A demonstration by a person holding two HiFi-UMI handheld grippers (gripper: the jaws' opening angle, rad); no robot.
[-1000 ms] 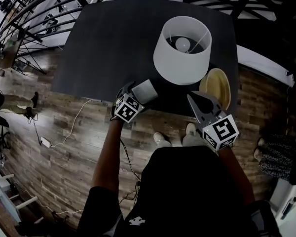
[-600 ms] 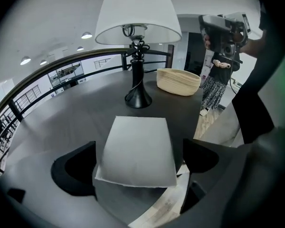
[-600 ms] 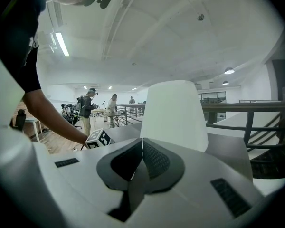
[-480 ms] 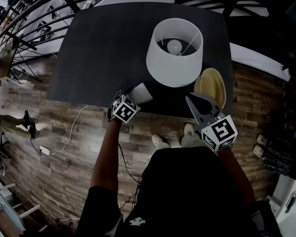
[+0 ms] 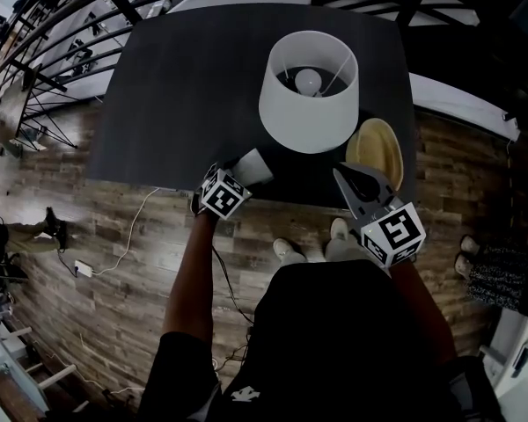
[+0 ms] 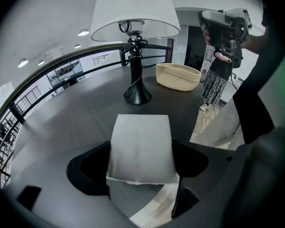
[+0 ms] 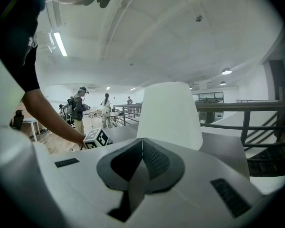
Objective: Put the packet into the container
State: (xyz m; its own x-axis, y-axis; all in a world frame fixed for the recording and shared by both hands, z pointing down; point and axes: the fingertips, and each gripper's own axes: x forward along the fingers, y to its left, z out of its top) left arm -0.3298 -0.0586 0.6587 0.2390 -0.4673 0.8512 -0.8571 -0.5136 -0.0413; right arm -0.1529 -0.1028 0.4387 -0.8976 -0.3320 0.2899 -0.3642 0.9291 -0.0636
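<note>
The left gripper (image 6: 141, 167) has just been closing its jaws on the white packet (image 6: 140, 141). The pads seem to touch its sides now, but it's hard to be sure. The packet lies at the table's (image 5: 185, 86) near edge. The right gripper (image 7: 141, 163) is pinched together and holds nothing. So the lift to the basket (image 5: 376, 152) can probably start soon.

The table (image 5: 185, 86) top is dark, matt and smooth. The lampshade (image 5: 286, 117) looks like white cloth, also matt. The lamp foot (image 6: 137, 95) is glossy black, probably metal. At upper right of the left gripper view, the container (image 6: 178, 76) is pale woven fibre, rough-surfaced. The packet (image 6: 140, 148) is white, matt and papery, crimped along its near edge. The floor (image 5: 114, 262) is grained wood plank. The right gripper (image 7: 142, 142) has a matt white plastic shell and dark ribbed pads (image 7: 156, 160).
</note>
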